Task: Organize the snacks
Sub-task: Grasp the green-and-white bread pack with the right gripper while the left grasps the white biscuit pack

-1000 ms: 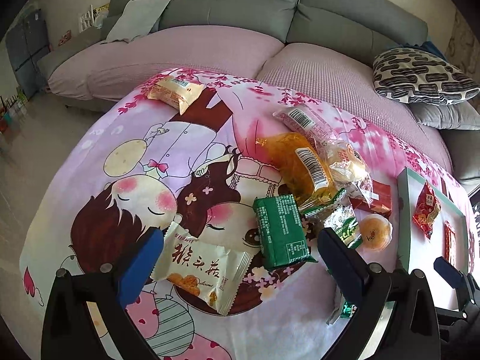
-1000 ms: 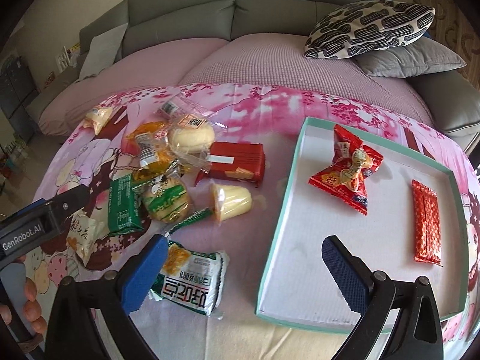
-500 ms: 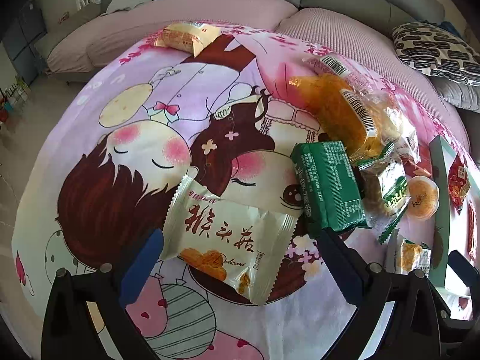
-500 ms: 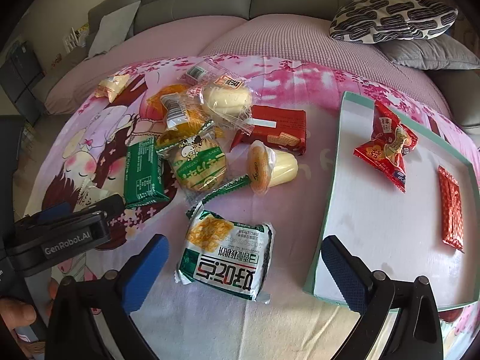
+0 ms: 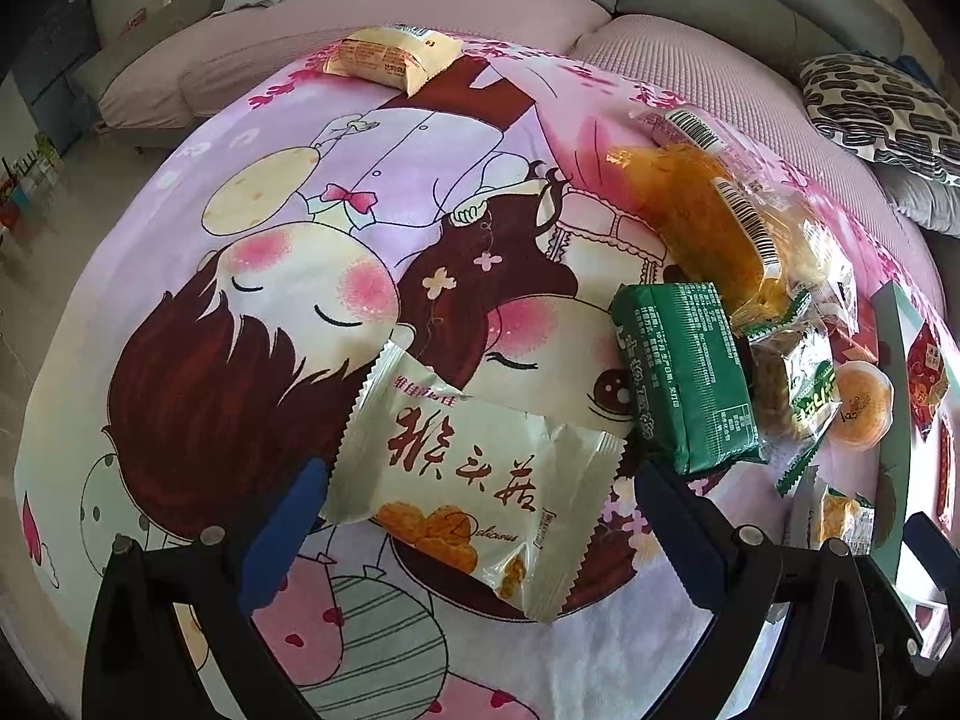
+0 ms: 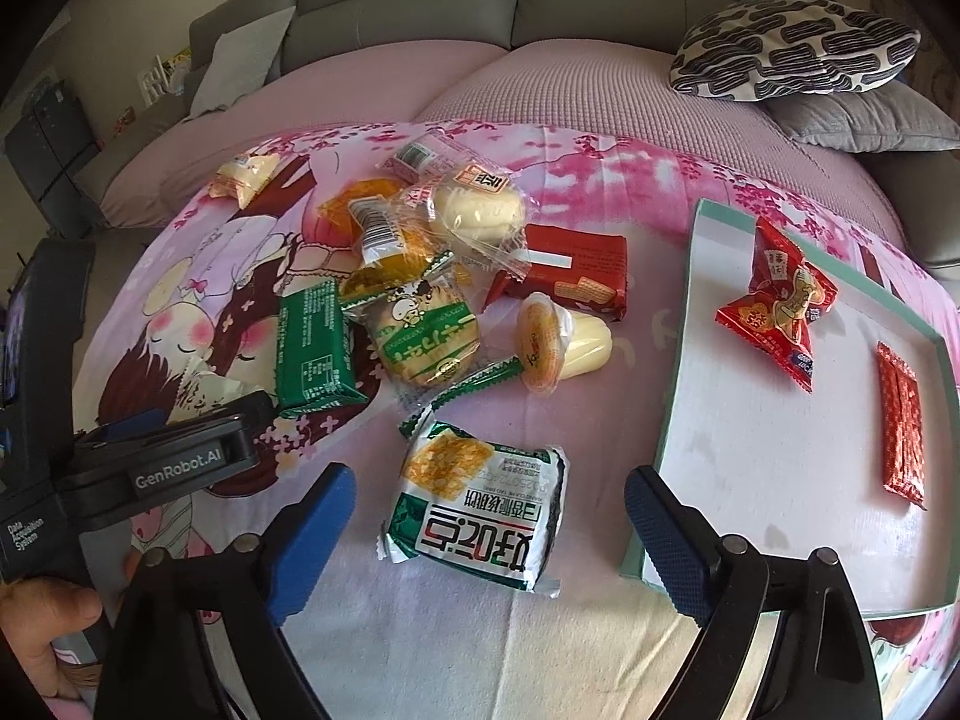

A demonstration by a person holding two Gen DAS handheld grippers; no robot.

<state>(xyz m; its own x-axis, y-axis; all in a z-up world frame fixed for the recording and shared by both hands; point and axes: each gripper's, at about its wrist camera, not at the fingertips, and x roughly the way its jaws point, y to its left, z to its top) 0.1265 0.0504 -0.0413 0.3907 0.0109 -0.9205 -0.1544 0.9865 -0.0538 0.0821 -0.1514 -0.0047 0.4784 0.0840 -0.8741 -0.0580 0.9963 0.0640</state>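
Observation:
My left gripper [image 5: 480, 516] is open, its blue pads on either side of a cream snack packet with red characters [image 5: 480, 474] lying on the pink cartoon cloth [image 5: 288, 252]. My right gripper [image 6: 489, 531] is open around a white-and-green snack packet [image 6: 474, 510]. A pile of snacks lies beyond it: a green packet [image 6: 312, 348], a round biscuit pack [image 6: 420, 330], a jelly cup [image 6: 558, 348], a red packet [image 6: 576, 276]. The white tray [image 6: 750, 420] at the right holds a red candy bag [image 6: 780, 306] and a red bar [image 6: 900, 426].
A cream packet [image 5: 390, 57] lies alone at the cloth's far edge. A grey sofa [image 6: 480, 0] with a patterned pillow [image 6: 792, 48] stands behind. The left gripper body [image 6: 150, 468] shows at the left of the right wrist view.
Both grippers have moved down and forward. The left has closed in on the cream packet, the right on the white-and-green packet. Both stay open.

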